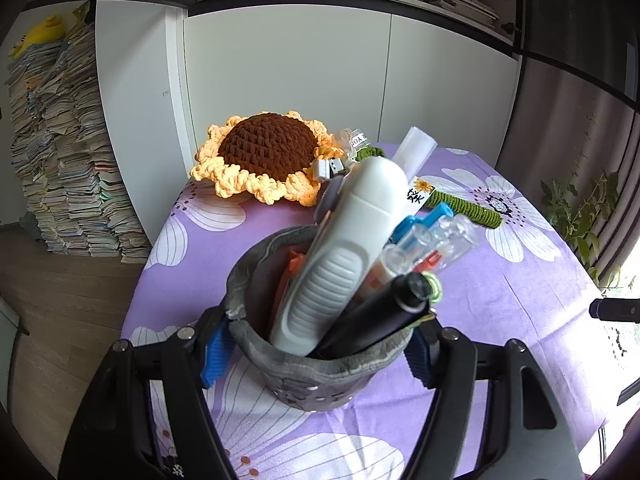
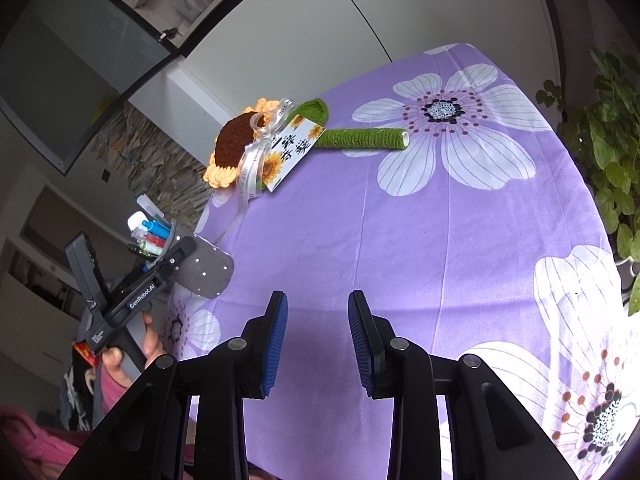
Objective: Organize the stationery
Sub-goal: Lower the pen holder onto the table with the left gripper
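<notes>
A grey felt pen holder (image 1: pixel 320 376) stands on the purple flowered cloth (image 1: pixel 192 264), packed with stationery: a chunky white tool (image 1: pixel 344 256), a black pen (image 1: pixel 376 316) and clear pens with blue and red parts (image 1: pixel 432 240). My left gripper (image 1: pixel 318 348) is shut on the holder, a blue pad pressed against each side of its rim. The right wrist view shows that gripper (image 2: pixel 176 264) and the holder (image 2: pixel 204 276) at the table's left edge, with a hand behind. My right gripper (image 2: pixel 318 312) hovers open over bare cloth, nothing between its pads.
A crocheted sunflower (image 2: pixel 236 144) with a green stem (image 2: pixel 364 138), ribbon and paper tag (image 2: pixel 292 152) lies at the table's far side. A leafy plant (image 2: pixel 608 152) stands past the right edge. Stacked books (image 1: pixel 68 152) and white cabinets (image 1: pixel 288 80) lie beyond the table.
</notes>
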